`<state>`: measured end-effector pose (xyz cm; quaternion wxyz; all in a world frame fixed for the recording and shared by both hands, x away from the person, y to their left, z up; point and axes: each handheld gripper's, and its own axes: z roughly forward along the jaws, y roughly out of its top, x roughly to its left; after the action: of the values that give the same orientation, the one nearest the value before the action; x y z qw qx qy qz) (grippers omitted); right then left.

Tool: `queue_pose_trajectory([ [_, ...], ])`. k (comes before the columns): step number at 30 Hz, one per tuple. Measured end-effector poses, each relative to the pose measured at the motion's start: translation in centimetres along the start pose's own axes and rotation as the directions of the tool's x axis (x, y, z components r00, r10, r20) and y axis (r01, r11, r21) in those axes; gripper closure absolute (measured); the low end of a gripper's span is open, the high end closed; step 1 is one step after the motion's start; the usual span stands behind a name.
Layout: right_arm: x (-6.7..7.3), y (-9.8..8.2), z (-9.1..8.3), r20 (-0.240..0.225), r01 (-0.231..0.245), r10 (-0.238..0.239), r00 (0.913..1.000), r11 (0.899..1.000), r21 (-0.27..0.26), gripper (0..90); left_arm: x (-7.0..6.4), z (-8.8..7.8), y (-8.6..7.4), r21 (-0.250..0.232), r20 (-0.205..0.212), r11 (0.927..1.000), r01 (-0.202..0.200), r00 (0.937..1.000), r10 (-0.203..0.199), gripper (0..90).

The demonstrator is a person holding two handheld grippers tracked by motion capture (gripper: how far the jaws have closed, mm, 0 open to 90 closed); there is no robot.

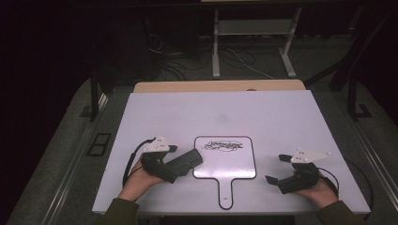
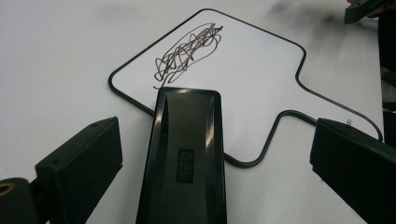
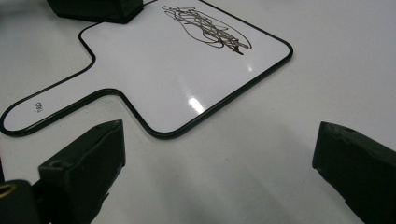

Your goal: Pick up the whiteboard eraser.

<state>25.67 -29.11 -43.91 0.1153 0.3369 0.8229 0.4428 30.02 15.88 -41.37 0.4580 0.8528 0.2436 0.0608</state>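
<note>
Eraser (image 2: 184, 158) — a black, oblong plastic block with rounded corners, glossy, with a small embossed mark on its top face. In the left gripper view it runs up the lower centre of the frame, its far end lying over the near edge of the whiteboard (image 2: 252, 65).

Whiteboard — a small white paddle-shaped board with a thin black rim and a short handle; a tangle of dark scribble (image 2: 187, 49) sits near its far edge (in the high view, along the top of the board (image 1: 225, 157), centre of the frame). It lies flat on the white table (image 1: 211, 112).

Left gripper (image 1: 174, 159) — lower left of the high view, held in a hand. Its jaws stand wide apart, one at the lower left and one at the lower right of its own view; the eraser lies between them, with a clear gap of table on either side, neither pad touching it.

Right gripper (image 1: 278, 168) — lower right of the high view, well apart from the board's right edge. Jaws spread wide, nothing between them but bare table; the board's corner (image 3: 163, 130) lies just beyond the left-hand jaw in its own view.
</note>
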Motion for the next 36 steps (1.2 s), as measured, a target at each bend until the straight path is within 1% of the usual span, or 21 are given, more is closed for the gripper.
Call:
queue_pose_trajectory([
  [3,0.0,0.0,0.0,0.001,0.002,-0.002,1.0000,1.000,0.001,1.5,0.3,0.3,0.4,0.014,0.011,0.9999,-0.005,0.9999,0.005,2.1],
  [4,0.0,0.0,0.0,0.002,0.000,0.000,1.0000,1.000,0.002,1.4,0.4,0.5,0.8,0.027,0.013,0.9995,-0.015,0.9998,0.015,3.0],
  [6,0.0,0.0,0.0,0.002,0.000,0.000,1.0000,1.000,0.002,1.4,0.5,0.7,1.1,0.028,0.016,0.9995,-0.016,0.9998,0.015,3.6],
  [7,0.0,0.0,0.0,0.000,0.000,0.000,1.0000,1.000,0.001,1.5,0.6,1.0,1.6,0.041,0.018,0.9988,-0.028,0.9994,0.028,4.7],
  [10,0.0,-0.1,0.0,-0.001,0.002,-0.002,1.0000,1.000,-0.002,1.4,0.7,1.4,2.0,0.050,0.017,0.9980,-0.037,0.9992,0.036,6.8],
  [13,0.0,-0.1,0.0,-0.003,0.001,-0.001,1.0000,1.000,0.001,1.5,0.6,1.7,2.2,0.062,0.010,0.9970,-0.047,0.9989,0.047,12.3],
  [14,0.0,-0.1,0.0,-0.003,0.002,-0.002,1.0000,1.000,0.001,1.5,0.5,1.9,2.2,0.069,0.005,0.9966,-0.045,0.9990,0.044,12.9],
  [16,0.0,-0.2,-0.1,-0.005,0.002,-0.001,1.0000,1.000,0.003,1.5,0.5,2.1,2.1,0.096,0.010,0.9935,-0.061,0.9981,0.060,13.4],
  [20,0.1,-0.2,0.0,-0.007,0.006,-0.006,1.0000,1.000,0.004,1.4,0.4,2.6,1.9,0.148,-0.012,0.9866,-0.069,0.9974,0.071,14.5],
  [22,0.1,-0.2,0.0,-0.008,0.009,-0.009,0.9999,1.000,0.004,1.4,0.5,2.7,1.8,0.169,-0.021,0.9836,-0.063,0.9975,0.068,15.9],
  [24,0.1,-0.2,0.1,-0.008,0.007,-0.007,0.9999,1.000,0.007,1.4,0.6,2.8,1.7,0.191,-0.023,0.9791,-0.069,0.9969,0.075,17.7],
  [25,0.1,-0.2,0.1,-0.009,0.007,-0.007,0.9999,1.000,0.008,1.4,0.5,2.9,1.6,0.198,-0.020,0.9781,-0.063,0.9974,0.069,19.0],
  [26,0.1,-0.2,0.1,-0.009,0.007,-0.007,0.9999,1.000,0.008,1.4,0.6,2.9,1.6,0.213,-0.014,0.9750,-0.065,0.9975,0.070,20.3],
  [28,0.1,-0.2,0.1,-0.008,0.006,-0.006,0.9999,1.000,0.010,1.4,0.6,3.1,1.4,0.237,-0.016,0.9692,-0.067,0.9972,0.073,21.1],
  [29,0.1,-0.2,0.1,-0.008,0.006,-0.006,0.9999,1.000,0.010,1.4,0.6,3.1,1.4,0.237,-0.016,0.9692,-0.067,0.9972,0.073,21.6],
  [30,0.1,-0.2,0.1,-0.008,0.008,-0.008,0.9999,1.000,0.012,1.4,0.6,3.1,1.4,0.243,-0.017,0.9680,-0.061,0.9976,0.067,22.1],
  [33,0.1,-0.2,0.1,-0.008,0.009,-0.009,0.9999,1.000,0.013,1.4,0.7,3.2,1.3,0.262,-0.011,0.9631,-0.061,0.9977,0.066,23.9],
  [36,0.1,-0.2,0.1,-0.008,0.009,-0.009,0.9999,1.000,0.015,1.5,0.7,3.3,1.2,0.269,-0.015,0.9616,-0.053,0.9981,0.059,25.6],
])
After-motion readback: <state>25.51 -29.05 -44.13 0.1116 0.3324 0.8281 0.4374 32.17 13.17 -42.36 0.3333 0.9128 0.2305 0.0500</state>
